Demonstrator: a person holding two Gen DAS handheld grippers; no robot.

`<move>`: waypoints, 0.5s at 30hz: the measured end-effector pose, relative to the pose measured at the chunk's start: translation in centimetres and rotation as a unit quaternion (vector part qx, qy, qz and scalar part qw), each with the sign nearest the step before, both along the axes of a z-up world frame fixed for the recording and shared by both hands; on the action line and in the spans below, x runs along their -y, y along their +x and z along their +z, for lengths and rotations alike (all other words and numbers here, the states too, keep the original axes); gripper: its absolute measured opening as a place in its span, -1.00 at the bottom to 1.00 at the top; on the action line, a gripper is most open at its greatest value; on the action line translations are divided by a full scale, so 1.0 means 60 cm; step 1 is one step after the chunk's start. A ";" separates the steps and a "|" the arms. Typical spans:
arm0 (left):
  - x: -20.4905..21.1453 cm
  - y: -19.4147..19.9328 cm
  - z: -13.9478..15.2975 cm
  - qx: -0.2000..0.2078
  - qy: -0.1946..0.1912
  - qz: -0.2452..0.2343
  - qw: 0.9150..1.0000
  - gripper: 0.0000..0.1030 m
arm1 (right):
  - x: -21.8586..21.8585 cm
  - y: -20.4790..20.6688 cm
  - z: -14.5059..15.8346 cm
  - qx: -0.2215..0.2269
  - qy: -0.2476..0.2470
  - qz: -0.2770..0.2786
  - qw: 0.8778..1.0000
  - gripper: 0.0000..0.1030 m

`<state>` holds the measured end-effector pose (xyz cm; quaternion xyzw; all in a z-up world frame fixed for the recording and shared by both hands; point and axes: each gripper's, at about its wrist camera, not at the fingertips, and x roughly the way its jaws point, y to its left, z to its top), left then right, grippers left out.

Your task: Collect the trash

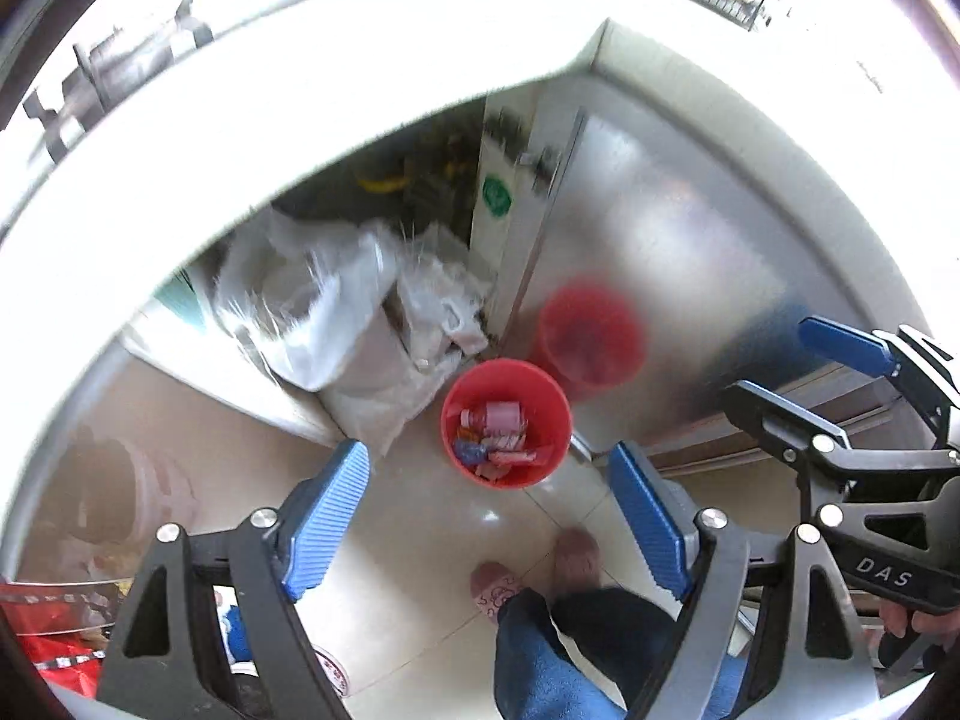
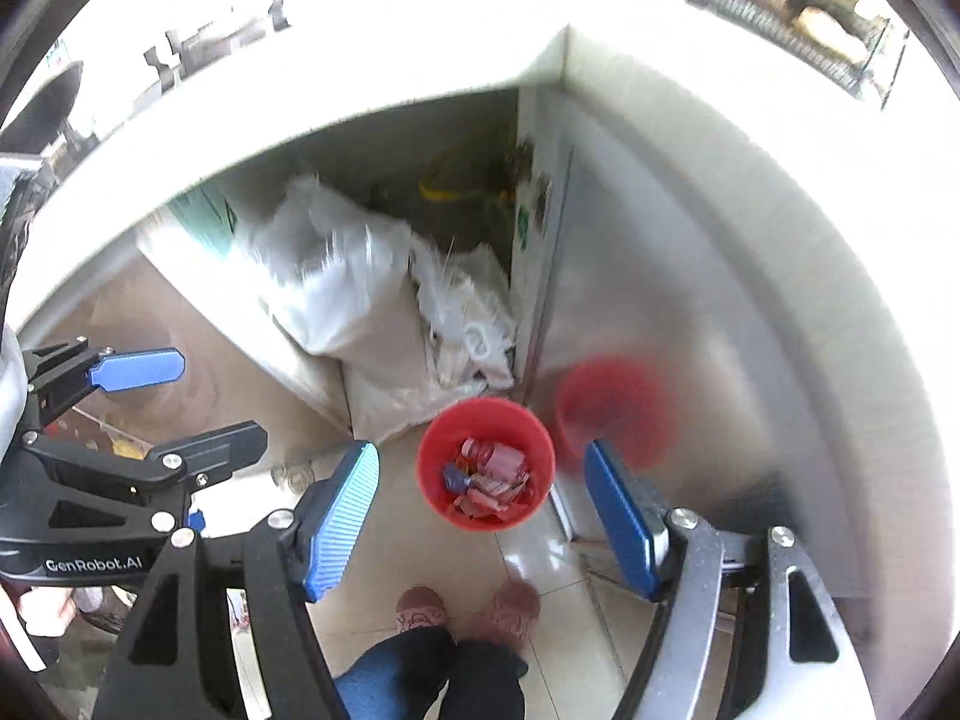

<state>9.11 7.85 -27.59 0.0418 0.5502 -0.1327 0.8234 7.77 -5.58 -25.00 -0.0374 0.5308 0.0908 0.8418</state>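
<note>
A red bin [image 1: 506, 423] stands on the tiled floor below, holding several pink, red and blue wrappers [image 1: 495, 438]. It also shows in the right wrist view [image 2: 486, 463], with the trash [image 2: 487, 477] inside. My left gripper [image 1: 489, 516] is open and empty, held high above the floor in front of the bin. My right gripper [image 2: 483, 516] is open and empty too, at a similar height. In the left wrist view the right gripper [image 1: 798, 360] shows at the right edge; in the right wrist view the left gripper [image 2: 180, 402] shows at the left edge.
A white counter [image 1: 336, 90] curves above an open space with white plastic bags [image 1: 354, 324]. A steel cabinet door [image 1: 660, 252] reflects the bin. The person's slippered feet [image 2: 468, 609] stand on the floor tiles [image 2: 420, 552]. Red packaging [image 1: 54, 630] lies at lower left.
</note>
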 end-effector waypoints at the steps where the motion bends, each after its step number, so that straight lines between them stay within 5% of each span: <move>1: 0.004 -0.002 0.018 0.006 0.002 0.000 1.000 0.59 | 0.003 -0.003 0.022 0.007 -0.003 -0.005 1.000 0.43; 15: 0.074 -0.054 0.228 0.098 0.014 -0.013 0.995 0.63 | 0.055 -0.067 0.231 0.105 -0.034 -0.069 0.991 0.72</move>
